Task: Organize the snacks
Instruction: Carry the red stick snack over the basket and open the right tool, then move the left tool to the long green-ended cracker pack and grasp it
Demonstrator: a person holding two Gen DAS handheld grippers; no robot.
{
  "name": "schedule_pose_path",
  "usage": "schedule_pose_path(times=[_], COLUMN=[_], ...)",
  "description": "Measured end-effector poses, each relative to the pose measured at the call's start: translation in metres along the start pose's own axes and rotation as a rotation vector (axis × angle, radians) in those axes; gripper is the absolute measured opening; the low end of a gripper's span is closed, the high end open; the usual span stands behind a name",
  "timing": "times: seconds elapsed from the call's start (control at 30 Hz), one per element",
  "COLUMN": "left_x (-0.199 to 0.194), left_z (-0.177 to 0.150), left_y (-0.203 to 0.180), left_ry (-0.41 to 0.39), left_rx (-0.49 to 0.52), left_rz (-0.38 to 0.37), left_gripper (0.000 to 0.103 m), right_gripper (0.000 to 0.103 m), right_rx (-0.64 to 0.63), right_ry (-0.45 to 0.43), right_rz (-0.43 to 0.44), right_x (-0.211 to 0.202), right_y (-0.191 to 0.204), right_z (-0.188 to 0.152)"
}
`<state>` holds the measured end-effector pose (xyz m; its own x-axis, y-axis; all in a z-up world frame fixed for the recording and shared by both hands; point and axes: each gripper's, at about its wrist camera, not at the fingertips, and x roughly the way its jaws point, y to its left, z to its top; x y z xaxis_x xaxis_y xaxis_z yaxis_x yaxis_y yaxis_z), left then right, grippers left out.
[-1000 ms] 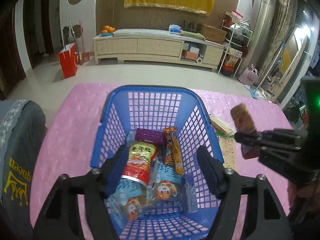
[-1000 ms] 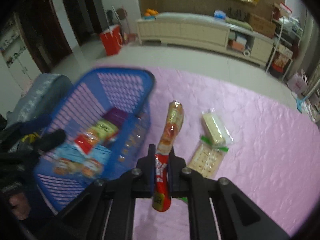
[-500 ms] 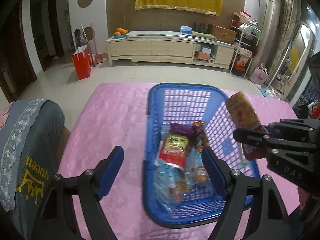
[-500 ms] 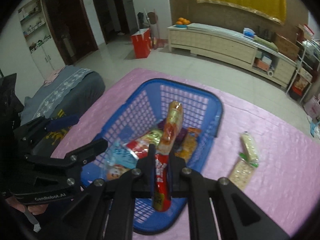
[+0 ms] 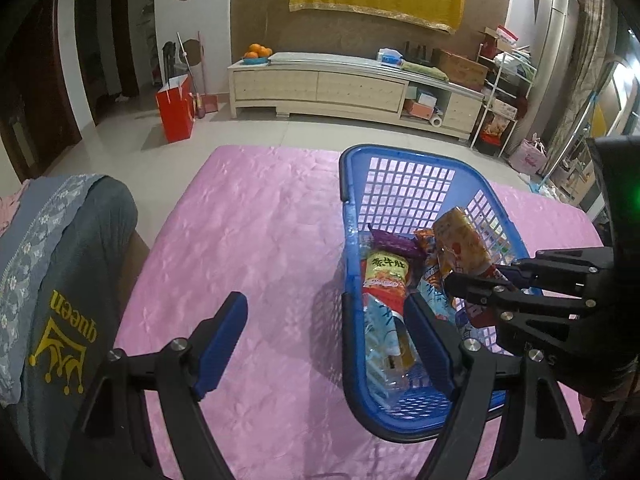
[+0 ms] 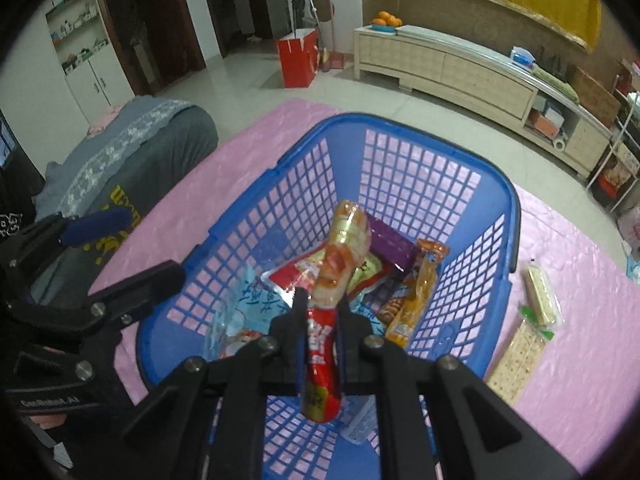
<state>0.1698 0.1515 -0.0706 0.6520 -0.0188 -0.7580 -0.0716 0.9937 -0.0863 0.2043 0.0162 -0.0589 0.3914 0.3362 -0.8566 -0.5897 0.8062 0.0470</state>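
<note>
A blue mesh basket [image 5: 400, 154] [image 6: 400, 125] stands on the pink tablecloth [image 5: 256, 240] and holds several snack packets, among them a red-and-yellow bag [image 5: 384, 276] and a purple bar [image 6: 390, 246]. My right gripper [image 6: 322, 300] [image 5: 460, 284] hangs over the basket's inside, gripping a long red and orange snack packet [image 6: 344, 240] [image 5: 460, 240]. Its jaws are starting to open, and the packet still sits between the pads. My left gripper [image 5: 324, 300] [image 6: 132, 248] is open and empty, straddling the basket's left wall.
Two cracker packs [image 6: 540, 292] [image 6: 516, 356] lie on the cloth to the right of the basket. A chair draped in grey fabric [image 5: 60, 260] [image 6: 132, 148] stands at the table's left edge. Bare pink cloth stretches left of the basket.
My right gripper carried the long packet from beside the basket to over its inside and lower. My left gripper drew away leftward from over the basket to its left wall.
</note>
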Motion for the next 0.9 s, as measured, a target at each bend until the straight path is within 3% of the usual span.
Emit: schedule_pose_path(times=[0.1, 0.27, 0.4, 0.9], left_x=[-0.001, -0.008, -0.014, -0.041], left_z=[-0.003, -0.007, -0.008, 0.001], left_y=[0.0, -0.003, -0.002, -0.031], left_ry=[-0.003, -0.017, -0.028, -0.069], left_rx=[0.001, 0.006, 0.002, 0.046], left_rz=[0.011, 0.011, 0.008, -0.006], left_gripper=[0.078, 0.078, 0.078, 0.078], right_gripper=[0.019, 0.04, 0.067, 0.076], right_rx=[-0.017, -0.033, -0.033, 0.005], right_ry=[-0.003, -0.021, -0.052, -0.155], right_rz=[-0.036, -0.056, -0.058, -0.1], right_x=[0.001, -0.004, -0.013, -0.074], right_y=[0.004, 0.007, 0.007, -0.018], right_z=[0.0, -0.003, -0.004, -0.012])
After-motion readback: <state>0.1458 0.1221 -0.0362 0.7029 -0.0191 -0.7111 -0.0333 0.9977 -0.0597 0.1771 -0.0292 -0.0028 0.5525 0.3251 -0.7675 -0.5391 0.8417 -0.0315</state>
